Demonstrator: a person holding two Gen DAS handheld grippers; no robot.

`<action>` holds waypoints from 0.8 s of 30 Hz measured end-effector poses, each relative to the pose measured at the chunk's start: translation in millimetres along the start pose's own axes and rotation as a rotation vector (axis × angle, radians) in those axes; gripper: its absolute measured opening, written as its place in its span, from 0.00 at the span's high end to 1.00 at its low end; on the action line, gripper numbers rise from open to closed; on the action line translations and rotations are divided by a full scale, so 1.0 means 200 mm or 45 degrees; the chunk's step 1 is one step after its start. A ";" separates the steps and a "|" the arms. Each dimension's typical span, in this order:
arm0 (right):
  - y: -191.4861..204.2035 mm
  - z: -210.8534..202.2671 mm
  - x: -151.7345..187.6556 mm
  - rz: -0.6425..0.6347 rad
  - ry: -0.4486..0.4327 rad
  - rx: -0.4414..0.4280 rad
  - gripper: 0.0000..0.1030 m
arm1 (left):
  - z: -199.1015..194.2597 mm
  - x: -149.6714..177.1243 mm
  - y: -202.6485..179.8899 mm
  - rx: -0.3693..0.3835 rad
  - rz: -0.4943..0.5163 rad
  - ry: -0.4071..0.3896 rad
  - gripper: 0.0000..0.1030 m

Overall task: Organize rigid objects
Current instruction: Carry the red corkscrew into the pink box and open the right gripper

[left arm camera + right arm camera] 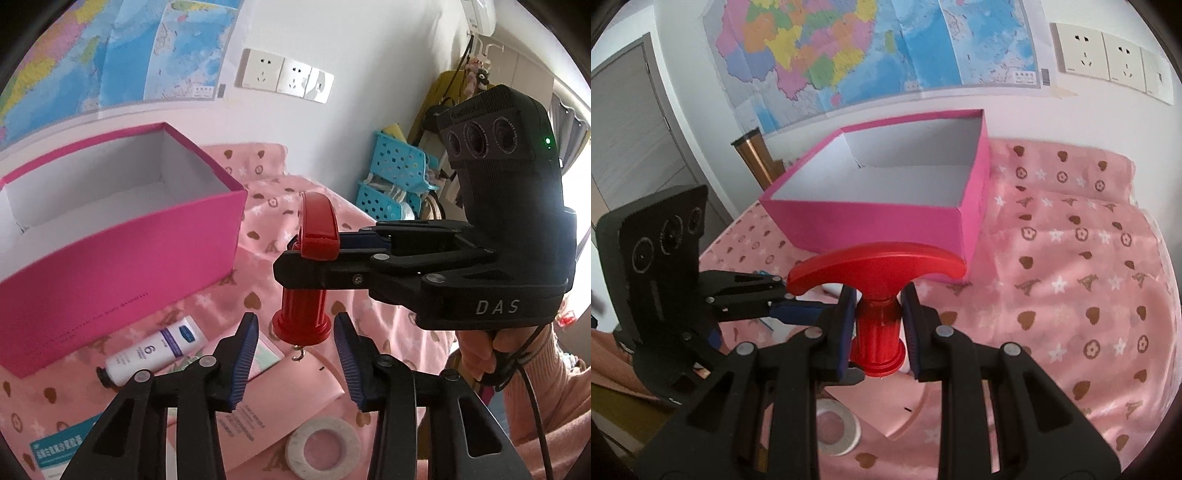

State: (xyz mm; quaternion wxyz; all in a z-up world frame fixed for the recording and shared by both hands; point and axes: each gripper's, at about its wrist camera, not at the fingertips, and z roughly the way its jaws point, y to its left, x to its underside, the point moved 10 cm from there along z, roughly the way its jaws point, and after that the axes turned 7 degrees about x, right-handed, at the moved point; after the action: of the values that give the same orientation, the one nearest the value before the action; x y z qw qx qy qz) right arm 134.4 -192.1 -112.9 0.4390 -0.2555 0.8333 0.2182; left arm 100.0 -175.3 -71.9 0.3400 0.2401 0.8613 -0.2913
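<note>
A red T-handled tool [875, 266] with a ribbed stem and a flanged base hangs above the pink cloth. My right gripper [879, 295] is shut on its stem just below the curved handle. From the left wrist view the tool [303, 302] stands upright in the right gripper [291, 254], a small metal hook dangling under its base. My left gripper [296, 317] is open, its blue pads either side of the base in the picture but pressing on nothing. In the right wrist view the left gripper [790, 299] reaches in from the left, tips beside the right gripper's finger.
An open pink box [122, 236] [886, 221] with a white inside stands behind the tool against the wall. On the cloth lie a white tube [155, 350], a pink packet [288, 398], a white tape ring [323, 448] and a teal card [59, 450]. Blue baskets [399, 166] stand far right.
</note>
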 end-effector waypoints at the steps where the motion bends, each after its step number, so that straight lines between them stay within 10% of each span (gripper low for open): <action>1: 0.01 0.00 -0.01 0.003 -0.006 -0.010 0.74 | 0.00 -0.01 0.00 -0.004 0.001 -0.007 0.61; 24: 0.19 -0.01 -0.27 -0.034 -0.111 -0.083 0.75 | -0.19 -0.15 0.08 -0.101 0.064 -0.125 0.68</action>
State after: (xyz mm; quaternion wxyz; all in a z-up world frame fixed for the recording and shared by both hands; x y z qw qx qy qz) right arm 135.9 -150.5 -60.9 0.4693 -0.2709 0.8024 0.2502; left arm 112.1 -145.5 -31.9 0.3985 0.2336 0.8480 -0.2598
